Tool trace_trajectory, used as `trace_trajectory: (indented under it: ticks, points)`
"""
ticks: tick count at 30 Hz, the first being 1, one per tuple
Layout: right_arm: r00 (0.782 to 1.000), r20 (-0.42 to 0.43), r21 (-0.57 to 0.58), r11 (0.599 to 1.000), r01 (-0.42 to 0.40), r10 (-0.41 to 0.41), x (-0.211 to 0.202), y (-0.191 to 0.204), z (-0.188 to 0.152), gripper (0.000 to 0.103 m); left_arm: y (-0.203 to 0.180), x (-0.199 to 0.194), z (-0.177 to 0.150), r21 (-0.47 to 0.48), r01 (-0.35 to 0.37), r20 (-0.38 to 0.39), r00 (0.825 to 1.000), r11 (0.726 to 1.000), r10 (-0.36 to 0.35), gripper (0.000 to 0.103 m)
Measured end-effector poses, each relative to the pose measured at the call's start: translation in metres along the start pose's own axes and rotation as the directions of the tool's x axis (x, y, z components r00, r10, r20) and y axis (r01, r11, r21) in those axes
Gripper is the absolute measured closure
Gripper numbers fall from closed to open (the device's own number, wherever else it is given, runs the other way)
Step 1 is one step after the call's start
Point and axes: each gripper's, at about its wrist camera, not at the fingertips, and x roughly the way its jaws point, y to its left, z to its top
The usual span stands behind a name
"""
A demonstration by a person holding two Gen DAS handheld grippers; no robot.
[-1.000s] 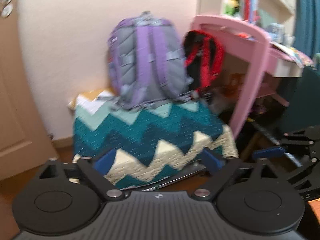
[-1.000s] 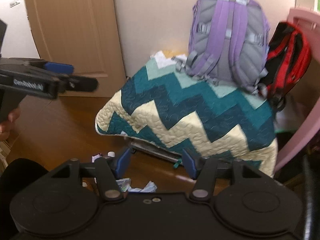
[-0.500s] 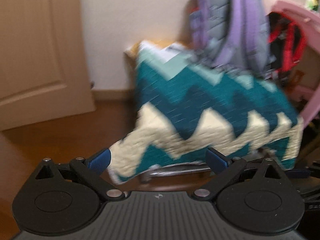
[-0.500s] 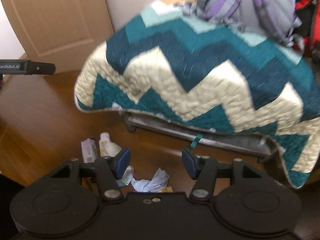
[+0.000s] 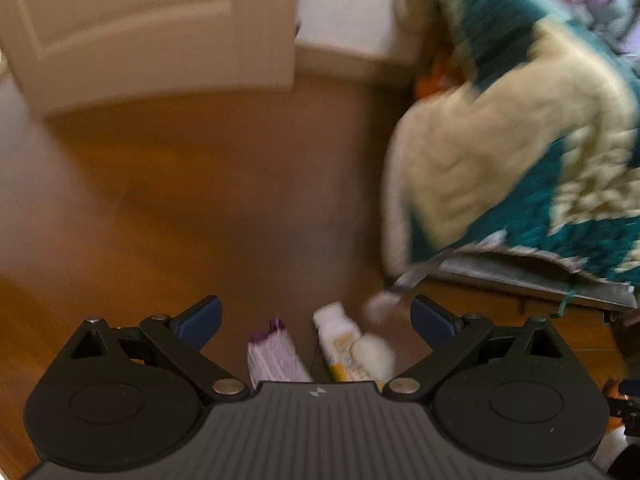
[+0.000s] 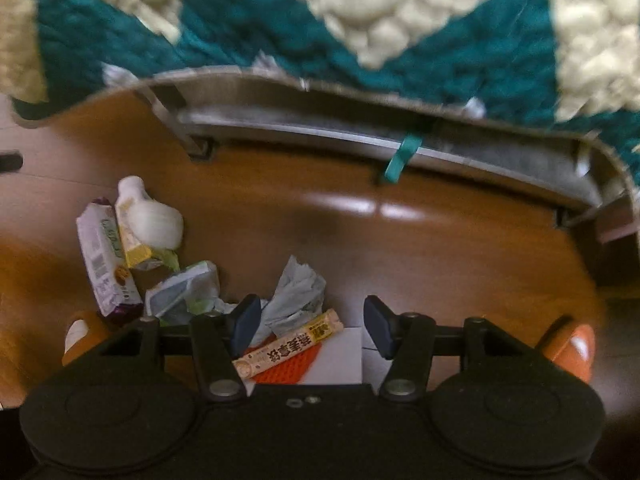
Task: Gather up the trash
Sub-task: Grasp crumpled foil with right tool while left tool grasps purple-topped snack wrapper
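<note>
Trash lies on the wooden floor. In the right wrist view I see a purple-and-white wrapper [image 6: 106, 256], a small white bottle [image 6: 134, 216], a crumpled tissue pack [image 6: 184, 290], a crumpled paper [image 6: 296, 294] and a yellow-and-orange sachet [image 6: 290, 346]. My right gripper [image 6: 314, 326] is open and empty just above the sachet and paper. In the left wrist view the purple wrapper [image 5: 274, 356] and the white bottle [image 5: 340, 340] lie between the open fingers of my left gripper [image 5: 316, 320], which holds nothing.
A teal-and-cream zigzag quilt [image 6: 360, 20] hangs over a low metal frame [image 6: 360, 136] behind the trash; it also shows in the left wrist view [image 5: 520, 140]. A beige door [image 5: 140, 20] stands at the far left. Orange objects [image 6: 572, 348] sit at the right view's edges.
Both grippers have tilted down from the backpacks and quilt toward the floor. The trash pile now fills the lower part of both views. Both stay open.
</note>
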Motion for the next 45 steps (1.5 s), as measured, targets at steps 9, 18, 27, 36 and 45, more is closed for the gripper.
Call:
trace_trajectory:
  ticks: [9, 18, 27, 36, 45]
  points:
    - [0.992, -0.117, 0.096, 0.995, -0.040, 0.051, 0.070, -0.002, 0.008, 0.047, 0.032, 0.090, -0.041, -0.129, -0.015, -0.203, 0.979, 0.991, -0.012, 0.002]
    - [0.977, -0.204, 0.236, 0.972, -0.009, 0.059, 0.120, -0.013, 0.011, 0.047, 0.033, 0.142, -0.062, -0.152, -0.051, -0.298, 0.955, 0.987, 0.004, 0.002]
    - [0.961, -0.271, 0.316, 0.948, 0.040, 0.050, 0.158, -0.007, 0.019, 0.050, 0.030, 0.178, -0.077, -0.116, -0.134, -0.334, 0.938, 0.984, 0.088, 0.003]
    - [0.953, -0.301, 0.308, 0.950, 0.057, 0.041, 0.172, 0.001, 0.024, 0.073, 0.029, 0.201, -0.080, -0.177, -0.133, -0.374, 0.925, 0.975, 0.059, 0.034]
    - [0.972, -0.234, 0.214, 0.976, 0.050, 0.001, 0.149, 0.012, 0.028, 0.094, 0.033, 0.205, -0.085, -0.173, -0.122, -0.379, 0.924, 0.977, 0.048, 0.054]
